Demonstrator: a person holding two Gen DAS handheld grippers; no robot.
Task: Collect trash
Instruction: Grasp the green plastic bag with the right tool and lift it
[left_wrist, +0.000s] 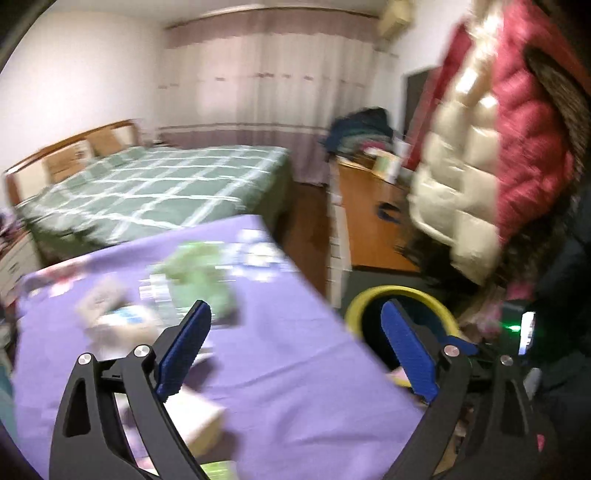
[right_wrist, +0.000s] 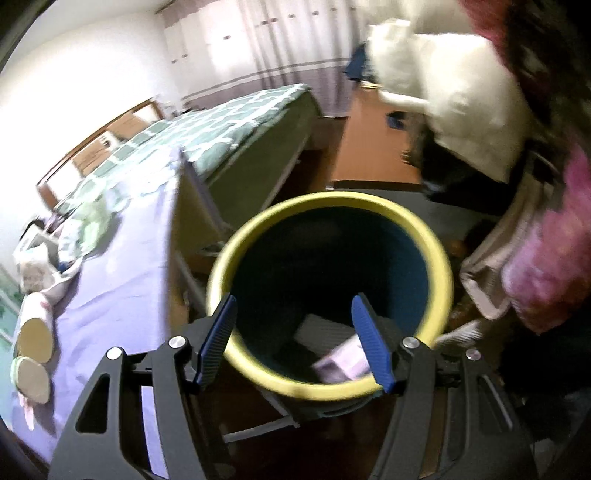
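Across the purple-covered table (left_wrist: 295, 369), blurred litter (left_wrist: 195, 284), probably wrappers and cartons, lies waiting to be collected. The left gripper (left_wrist: 295, 347) hangs over the table's edge, jaws spread wide and empty. Rightward, the right gripper (right_wrist: 295, 339) hovers above the yellow-rimmed bin (right_wrist: 439, 258), parted and holding nothing, so scraps fall onto packets already inside.

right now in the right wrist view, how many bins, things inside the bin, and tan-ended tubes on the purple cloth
round bin with a yellow rim: 1
things inside it: 2, a grey flat box and a pale purple packet
tubes with tan round ends on the purple cloth: 2
total: 5
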